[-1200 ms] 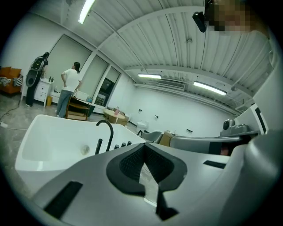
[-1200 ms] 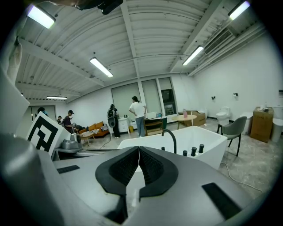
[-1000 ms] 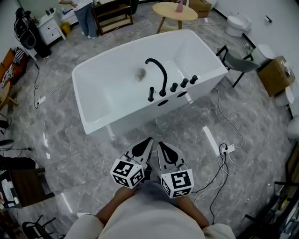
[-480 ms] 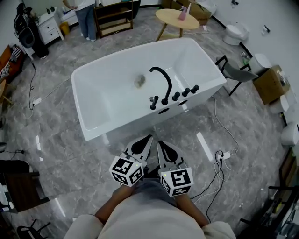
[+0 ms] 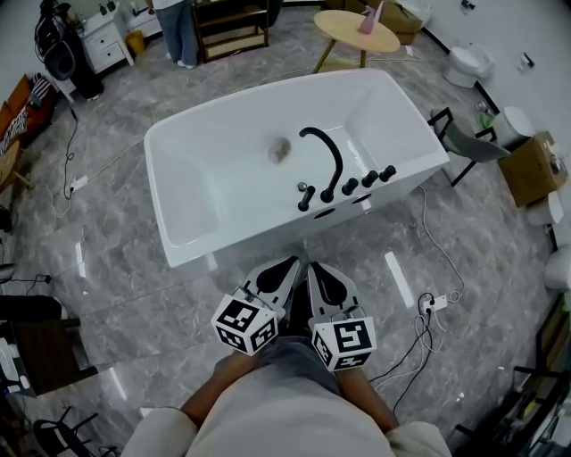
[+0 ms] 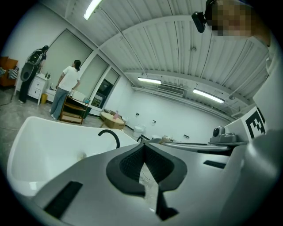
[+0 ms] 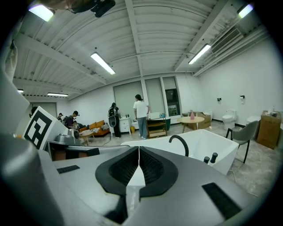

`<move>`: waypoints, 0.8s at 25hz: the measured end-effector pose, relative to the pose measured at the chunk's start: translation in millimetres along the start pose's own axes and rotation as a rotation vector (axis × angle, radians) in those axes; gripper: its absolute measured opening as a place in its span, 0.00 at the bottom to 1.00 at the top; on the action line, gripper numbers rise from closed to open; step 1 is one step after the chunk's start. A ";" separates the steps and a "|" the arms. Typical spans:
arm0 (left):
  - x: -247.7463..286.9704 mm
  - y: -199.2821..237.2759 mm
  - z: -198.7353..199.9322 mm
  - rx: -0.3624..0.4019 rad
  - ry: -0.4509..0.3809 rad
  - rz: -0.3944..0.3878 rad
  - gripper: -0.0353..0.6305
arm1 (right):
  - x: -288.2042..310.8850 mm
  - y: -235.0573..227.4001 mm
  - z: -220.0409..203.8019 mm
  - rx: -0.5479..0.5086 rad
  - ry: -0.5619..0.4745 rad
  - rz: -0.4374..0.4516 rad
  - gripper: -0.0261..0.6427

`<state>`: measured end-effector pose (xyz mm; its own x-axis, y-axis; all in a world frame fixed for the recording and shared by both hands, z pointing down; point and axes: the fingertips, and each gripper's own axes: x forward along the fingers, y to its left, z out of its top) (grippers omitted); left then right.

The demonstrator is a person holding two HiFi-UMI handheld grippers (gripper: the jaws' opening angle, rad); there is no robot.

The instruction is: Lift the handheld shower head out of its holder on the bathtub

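A white bathtub (image 5: 187,192) stands ahead on the grey marble floor. On its near rim are a curved black spout (image 5: 328,159), three black knobs (image 5: 368,179), and left of them the handheld shower head (image 5: 305,196), upright in its holder. My left gripper (image 5: 292,261) and right gripper (image 5: 312,266) are side by side over the floor, short of the tub, both shut and empty. The left gripper view shows shut jaws (image 6: 143,146), the tub (image 6: 40,145) and the spout (image 6: 111,136). The right gripper view shows the shut gripper (image 7: 138,149), the spout (image 7: 179,142) and knobs (image 7: 214,156).
White cables and a power strip (image 5: 434,302) lie on the floor to the right. A grey chair (image 5: 470,143) and a cardboard box (image 5: 533,165) stand right of the tub. Beyond it are a round wooden table (image 5: 357,32), a shelf (image 5: 230,27) and a standing person (image 5: 178,31).
Both grippers have moved forward toward the tub, still side by side and shut. The tub and its black fittings now sit lower and nearer in the head view.
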<state>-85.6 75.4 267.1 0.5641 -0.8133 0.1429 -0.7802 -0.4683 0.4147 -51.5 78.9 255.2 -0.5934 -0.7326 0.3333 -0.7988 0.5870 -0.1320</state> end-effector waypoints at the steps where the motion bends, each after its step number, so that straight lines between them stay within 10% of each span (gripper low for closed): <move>1: 4.6 2.9 1.4 0.002 0.004 0.004 0.06 | 5.5 -3.0 1.0 0.003 0.004 0.005 0.07; 20: 141.4 67.6 -46.0 0.181 0.188 0.087 0.06 | 104.7 -101.8 -33.6 0.112 0.171 0.072 0.07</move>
<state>-46.2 -55.3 356.6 0.5196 -0.7826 0.3428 -0.8542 -0.4672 0.2281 -28.9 -45.9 334.9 -0.6313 -0.6154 0.4720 -0.7668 0.5865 -0.2609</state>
